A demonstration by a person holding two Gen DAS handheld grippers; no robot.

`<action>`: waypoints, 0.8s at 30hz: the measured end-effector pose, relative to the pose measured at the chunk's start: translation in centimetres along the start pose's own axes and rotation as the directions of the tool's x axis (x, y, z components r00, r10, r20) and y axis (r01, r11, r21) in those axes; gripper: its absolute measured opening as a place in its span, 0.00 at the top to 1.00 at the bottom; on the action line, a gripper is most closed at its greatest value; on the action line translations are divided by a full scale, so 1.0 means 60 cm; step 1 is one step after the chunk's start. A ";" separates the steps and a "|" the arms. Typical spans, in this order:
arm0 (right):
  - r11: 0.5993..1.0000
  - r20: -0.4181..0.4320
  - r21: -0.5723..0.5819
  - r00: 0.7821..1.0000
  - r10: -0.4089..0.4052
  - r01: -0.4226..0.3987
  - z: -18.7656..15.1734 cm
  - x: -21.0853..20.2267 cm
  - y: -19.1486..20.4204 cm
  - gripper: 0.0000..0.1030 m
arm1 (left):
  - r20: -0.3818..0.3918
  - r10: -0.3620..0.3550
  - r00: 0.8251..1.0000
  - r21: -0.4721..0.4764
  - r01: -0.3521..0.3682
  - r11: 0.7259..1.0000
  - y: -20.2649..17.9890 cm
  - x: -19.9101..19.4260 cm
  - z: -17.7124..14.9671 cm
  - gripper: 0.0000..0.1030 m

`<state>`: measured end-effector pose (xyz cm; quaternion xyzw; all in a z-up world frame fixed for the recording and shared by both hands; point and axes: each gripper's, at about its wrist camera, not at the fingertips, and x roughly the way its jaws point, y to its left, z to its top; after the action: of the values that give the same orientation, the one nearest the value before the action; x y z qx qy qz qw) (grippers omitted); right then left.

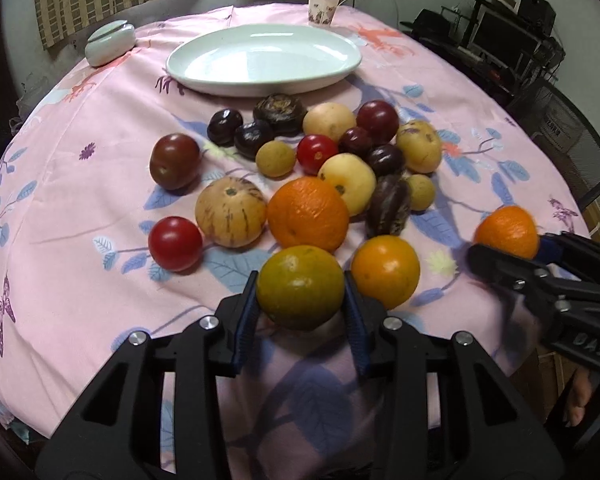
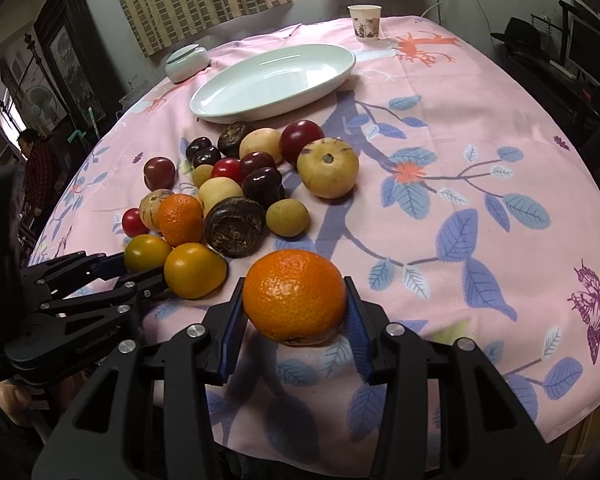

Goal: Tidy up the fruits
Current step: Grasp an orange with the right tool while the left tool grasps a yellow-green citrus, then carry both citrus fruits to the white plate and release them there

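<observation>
We are working the pick-up step on both sides; nearest us, the left gripper (image 1: pixel 300 300) is pinching the greenish-orange citrus (image 1: pixel 300 286), blue pads pressed to its flanks, and the right gripper (image 2: pixel 296 308) is clamping the bright orange mandarin (image 2: pixel 294 296) the same way; both fruits are sitting near the table's front edge, so we are judging a lift straight up before any travel. Beyond lies the fruit pile (image 1: pixel 300 168), tightly packed, a yellow-orange fruit (image 1: pixel 385 272) just beside the left claw; carrying low is risking a knock. Farther off, the pale oval platter (image 1: pixel 264 60) is standing bare and looks the likely drop spot; open cloth is running along the right flank; a paper cup (image 1: pixel 323 7) and lidded dish (image 1: pixel 110 42) are sitting at the far rim.
</observation>
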<state>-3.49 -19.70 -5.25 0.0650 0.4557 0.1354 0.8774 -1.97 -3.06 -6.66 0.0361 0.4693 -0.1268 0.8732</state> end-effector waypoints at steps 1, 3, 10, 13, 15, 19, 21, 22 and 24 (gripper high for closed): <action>1.000 0.001 -0.011 1.000 0.001 -0.001 0.002 0.000 0.003 0.55 | 0.010 0.009 1.000 0.009 -0.009 1.000 -0.003 -0.006 0.001 0.61; 0.999 0.009 -0.031 1.000 0.008 -0.008 0.008 -0.001 0.013 0.55 | 0.020 0.009 1.000 0.010 -0.009 1.000 -0.004 -0.015 0.003 0.61; 0.997 0.058 -0.074 0.998 0.026 -0.021 0.052 -0.006 0.037 0.55 | 0.057 -0.014 0.998 -0.018 0.015 1.000 0.030 -0.043 0.032 0.61; 0.996 0.059 -0.086 0.997 0.039 -0.034 0.083 0.004 0.041 0.55 | 0.081 -0.015 0.997 -0.027 0.017 0.999 0.048 -0.049 0.054 0.61; 0.994 0.053 -0.096 0.997 0.054 -0.048 0.109 0.013 0.043 0.55 | 0.088 -0.032 0.996 -0.038 0.035 0.999 0.064 -0.048 0.078 0.61; 0.990 0.043 -0.120 0.996 0.079 -0.073 0.173 0.031 0.047 0.56 | 0.100 -0.028 0.995 -0.039 0.032 0.999 0.097 -0.040 0.144 0.61; 0.988 0.033 -0.132 0.995 0.090 -0.085 0.209 0.042 0.049 0.56 | 0.099 -0.036 0.994 -0.039 0.040 0.998 0.117 -0.031 0.192 0.61; 0.986 0.030 -0.148 0.996 0.086 -0.080 0.236 0.050 0.052 0.55 | 0.107 -0.025 0.994 -0.034 0.029 0.999 0.126 -0.025 0.221 0.61; 0.980 0.038 -0.192 0.998 0.059 -0.050 0.293 0.073 0.061 0.56 | 0.118 0.006 0.993 -0.027 -0.002 1.000 0.142 -0.005 0.281 0.61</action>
<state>12.64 -14.71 2.33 -0.0042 0.4193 0.2011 0.8853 13.70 2.15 2.48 0.0175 0.4183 -0.1206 0.9001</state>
